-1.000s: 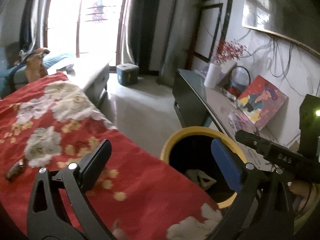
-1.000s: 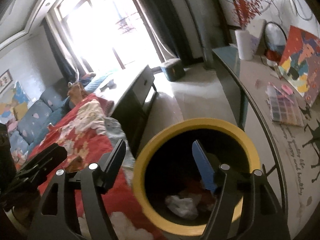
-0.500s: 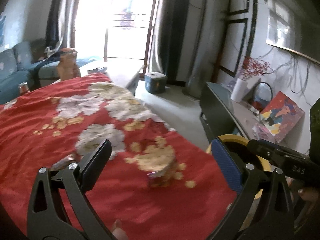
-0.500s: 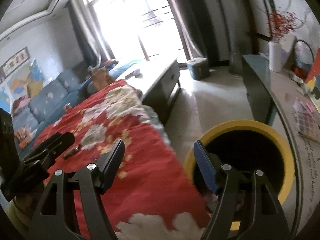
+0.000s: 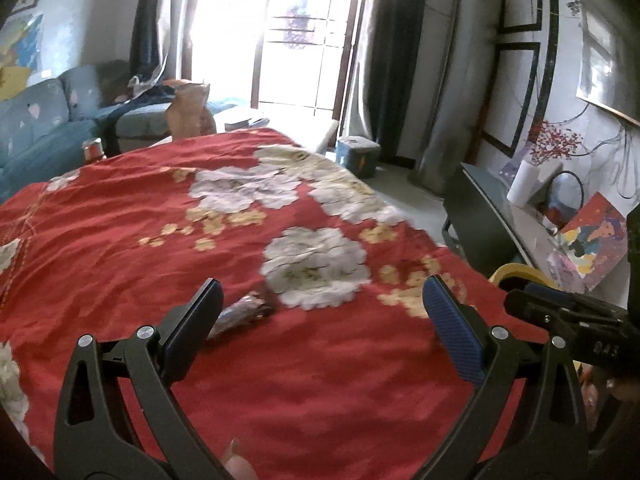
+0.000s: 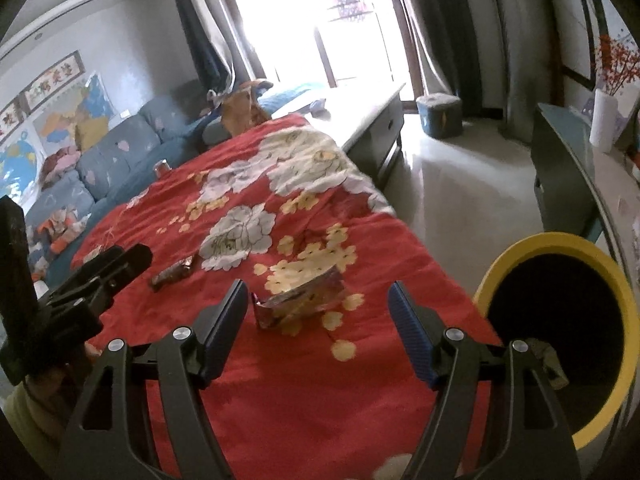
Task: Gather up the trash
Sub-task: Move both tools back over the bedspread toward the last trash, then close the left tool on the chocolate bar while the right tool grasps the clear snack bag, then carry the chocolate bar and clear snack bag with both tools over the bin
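Observation:
A table under a red flowered cloth [image 5: 120, 240] fills both views. A dark shiny snack wrapper [image 5: 244, 314] lies just ahead of my left gripper's left finger; it also shows in the right wrist view [image 6: 172, 274]. A crumpled silvery-red wrapper [image 6: 300, 300] lies on the cloth just ahead of my right gripper [image 6: 318, 328], which is open and empty. My left gripper [image 5: 322, 326] is open and empty above the cloth. The yellow-rimmed black bin [image 6: 560, 320] stands by the table's right edge, with some trash inside; its rim shows in the left wrist view [image 5: 516, 272].
A can [image 6: 162, 167] stands at the table's far left edge. A brown paper bag [image 5: 190, 110] sits beyond the far end. A blue sofa [image 6: 120, 160] is on the left, a dark console [image 6: 568, 168] with a vase on the right.
Both grippers have swung left, away from over the bin and back over the red cloth. The wrappers have come into view ahead of them. Both stay open.

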Available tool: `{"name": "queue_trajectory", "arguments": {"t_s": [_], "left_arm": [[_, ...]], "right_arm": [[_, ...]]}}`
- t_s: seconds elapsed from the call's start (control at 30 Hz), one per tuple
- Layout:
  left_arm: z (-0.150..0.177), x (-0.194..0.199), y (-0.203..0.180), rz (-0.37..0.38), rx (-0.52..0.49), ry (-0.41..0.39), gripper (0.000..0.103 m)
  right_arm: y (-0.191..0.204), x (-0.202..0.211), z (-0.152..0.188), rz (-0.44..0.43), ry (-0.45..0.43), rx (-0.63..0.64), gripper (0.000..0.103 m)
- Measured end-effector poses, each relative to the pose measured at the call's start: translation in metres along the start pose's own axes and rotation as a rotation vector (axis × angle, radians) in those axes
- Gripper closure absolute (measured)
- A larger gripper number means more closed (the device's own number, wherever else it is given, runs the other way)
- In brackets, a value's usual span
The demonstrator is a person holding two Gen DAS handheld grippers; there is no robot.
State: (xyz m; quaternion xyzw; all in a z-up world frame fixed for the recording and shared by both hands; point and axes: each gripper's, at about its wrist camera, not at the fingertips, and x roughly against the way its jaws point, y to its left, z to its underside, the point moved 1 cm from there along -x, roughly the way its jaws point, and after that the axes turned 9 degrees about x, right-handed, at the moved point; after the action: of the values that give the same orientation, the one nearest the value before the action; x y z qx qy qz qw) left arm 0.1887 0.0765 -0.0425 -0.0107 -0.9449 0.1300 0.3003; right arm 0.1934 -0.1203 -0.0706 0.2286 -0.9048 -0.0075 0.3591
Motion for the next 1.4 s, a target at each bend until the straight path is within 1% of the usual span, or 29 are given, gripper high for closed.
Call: {"name": "queue_trajectory", "arguments": {"t_s": [0.13,0.3,0.4,0.47,0.57,0.6,0.63,0.7,0.73,0.87,0.93,0.97,1.0,1.03,1.07,1.13,1.17,1.2,1.27,1.4], "left_arm": [[-0.001,-0.007,0.020,-0.015,0.008,0.025,0.011],[0.000,-0.025,0.041,-0.051,0.019,0.081,0.012],[0.001,-0.034,0.048,-0.068,0.016,0.111,0.018],[0.001,-0.043,0.053,-0.084,0.010,0.138,0.019],[0.001,-0.054,0.059,-0.094,0.009,0.170,0.027],[0.001,-0.057,0.062,-0.097,0.010,0.181,0.031],[0.002,-0.060,0.063,-0.098,0.011,0.192,0.036],[0.003,-0.065,0.066,-0.093,0.015,0.212,0.041],[0.004,-0.066,0.067,-0.090,0.016,0.218,0.043],[0.011,-0.073,0.063,-0.085,-0.007,0.262,0.045],[0.013,-0.074,0.060,-0.090,-0.019,0.269,0.048],[0.014,-0.074,0.059,-0.090,-0.023,0.270,0.050],[0.015,-0.074,0.058,-0.093,-0.027,0.272,0.058],[0.016,-0.074,0.058,-0.102,-0.029,0.273,0.063],[0.016,-0.074,0.058,-0.105,-0.030,0.274,0.066],[0.019,-0.071,0.057,-0.106,-0.033,0.273,0.079],[0.020,-0.069,0.056,-0.102,-0.035,0.273,0.082],[0.020,-0.069,0.055,-0.101,-0.035,0.274,0.088],[0.022,-0.065,0.054,-0.099,-0.033,0.272,0.091],[0.027,-0.059,0.049,-0.085,-0.020,0.269,0.092]], "right_arm": [[0.005,-0.022,0.000,-0.013,0.055,-0.025,0.033],[0.008,-0.041,0.000,-0.018,0.093,-0.053,0.033],[0.005,-0.056,0.000,-0.024,0.129,-0.091,0.033],[0.002,-0.065,0.001,-0.030,0.150,-0.121,0.033],[0.000,-0.074,0.002,-0.038,0.163,-0.144,0.035],[0.001,-0.075,0.001,-0.039,0.161,-0.140,0.042],[0.001,-0.075,0.001,-0.039,0.157,-0.133,0.046],[0.003,-0.076,0.002,-0.051,0.158,-0.121,0.048],[0.005,-0.076,0.004,-0.053,0.155,-0.109,0.049],[0.010,-0.076,0.006,-0.072,0.152,-0.072,0.059],[0.012,-0.075,0.008,-0.076,0.147,-0.054,0.062],[0.013,-0.075,0.007,-0.082,0.146,-0.049,0.065],[0.013,-0.074,0.008,-0.086,0.144,-0.045,0.066],[0.014,-0.073,0.009,-0.086,0.143,-0.041,0.067],[0.014,-0.072,0.009,-0.089,0.139,-0.039,0.068],[0.015,-0.071,0.010,-0.097,0.134,-0.038,0.068],[0.015,-0.069,0.012,-0.102,0.133,-0.037,0.068],[0.015,-0.068,0.012,-0.103,0.131,-0.037,0.068],[0.015,-0.064,0.014,-0.105,0.125,-0.035,0.069],[0.014,-0.057,0.017,-0.103,0.118,-0.026,0.069]]}}
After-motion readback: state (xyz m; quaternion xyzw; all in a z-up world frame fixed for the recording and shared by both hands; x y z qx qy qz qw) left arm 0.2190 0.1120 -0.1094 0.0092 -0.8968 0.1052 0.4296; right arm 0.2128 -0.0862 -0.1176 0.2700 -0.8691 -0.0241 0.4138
